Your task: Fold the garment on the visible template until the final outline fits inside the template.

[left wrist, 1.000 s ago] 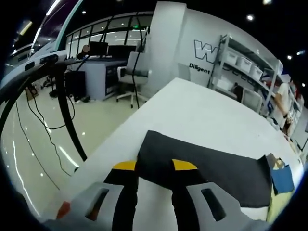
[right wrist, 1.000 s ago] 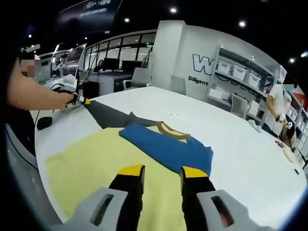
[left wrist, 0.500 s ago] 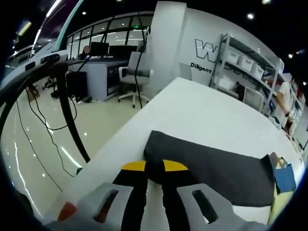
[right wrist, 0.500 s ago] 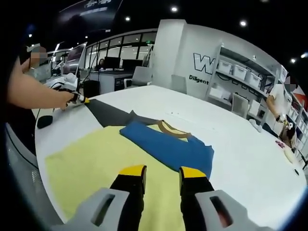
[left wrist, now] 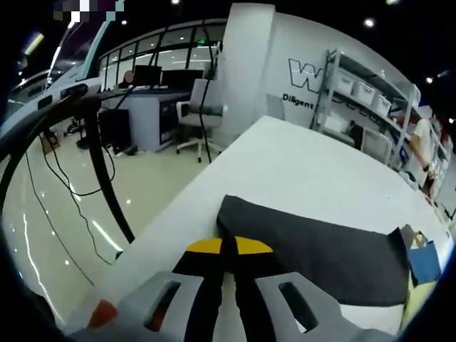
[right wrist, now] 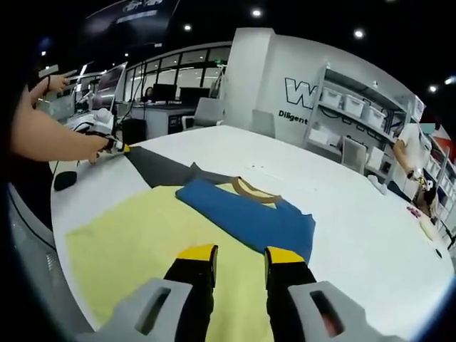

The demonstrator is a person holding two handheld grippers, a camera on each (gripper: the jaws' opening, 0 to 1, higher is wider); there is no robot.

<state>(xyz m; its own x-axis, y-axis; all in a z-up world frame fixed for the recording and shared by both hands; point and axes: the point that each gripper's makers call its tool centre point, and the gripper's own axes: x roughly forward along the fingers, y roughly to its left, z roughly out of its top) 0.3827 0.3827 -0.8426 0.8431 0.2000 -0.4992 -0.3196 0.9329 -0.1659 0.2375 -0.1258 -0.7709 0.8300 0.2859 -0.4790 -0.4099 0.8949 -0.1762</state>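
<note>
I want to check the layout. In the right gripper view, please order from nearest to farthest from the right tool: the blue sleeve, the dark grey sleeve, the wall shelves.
1. The blue sleeve, folded across the yellow garment, just ahead of the right tool.
2. The dark grey sleeve, stretched toward the far left table edge.
3. The wall shelves, beyond the table, upper right.

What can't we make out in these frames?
- Template: none can be told apart in either view; the yellow body covers the table.
- Garment's near hem: cut off by the right gripper in the right gripper view.
- Grey sleeve edge: hidden between the shut left gripper jaws.
- Wall lettering: cut off by shelving.
</note>
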